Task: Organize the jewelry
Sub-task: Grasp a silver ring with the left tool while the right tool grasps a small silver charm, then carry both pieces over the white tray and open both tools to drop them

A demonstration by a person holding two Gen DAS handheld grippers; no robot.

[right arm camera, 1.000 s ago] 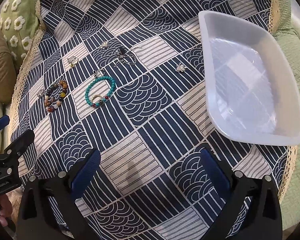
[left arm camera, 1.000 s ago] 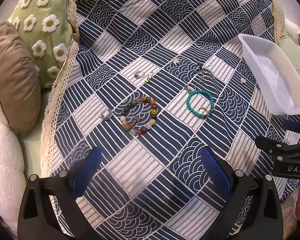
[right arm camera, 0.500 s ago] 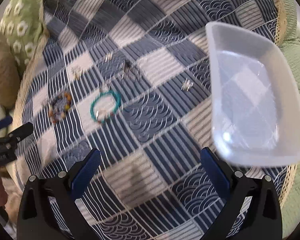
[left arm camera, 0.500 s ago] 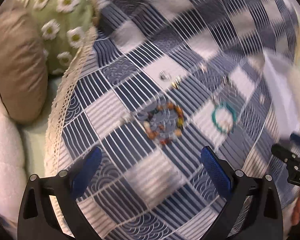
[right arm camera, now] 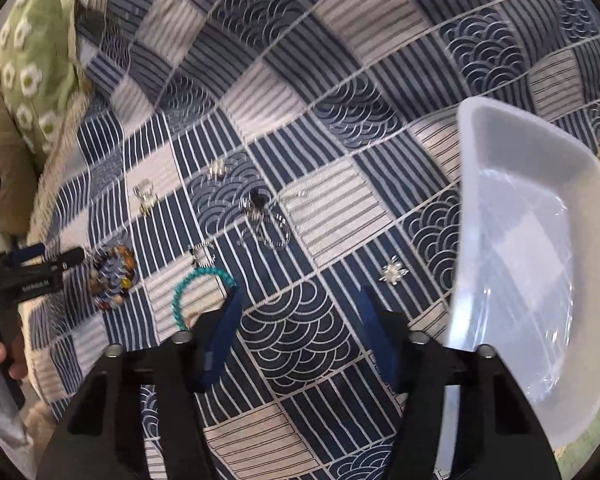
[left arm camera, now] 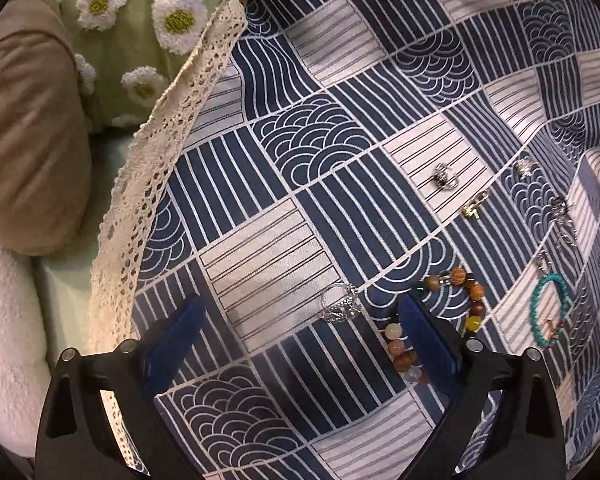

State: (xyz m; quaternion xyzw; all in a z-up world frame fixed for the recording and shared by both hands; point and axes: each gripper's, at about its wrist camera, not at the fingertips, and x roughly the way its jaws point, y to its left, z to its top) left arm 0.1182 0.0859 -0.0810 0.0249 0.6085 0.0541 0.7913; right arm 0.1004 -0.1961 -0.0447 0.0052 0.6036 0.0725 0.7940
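Blue-padded left gripper [left arm camera: 296, 344] now lowered, closing around the silver ring [left arm camera: 339, 304] without pinching yet; right gripper [right arm camera: 300, 336] closing empty beside the teal bracelet [right arm camera: 198, 294], so pickups starting, white tray [right arm camera: 484, 184] empty.

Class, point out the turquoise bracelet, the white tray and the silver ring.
turquoise bracelet [right arm camera: 180, 296], right wrist view, its left arc
white tray [right arm camera: 512, 136], right wrist view, its far rim
silver ring [left arm camera: 340, 305], left wrist view, its band
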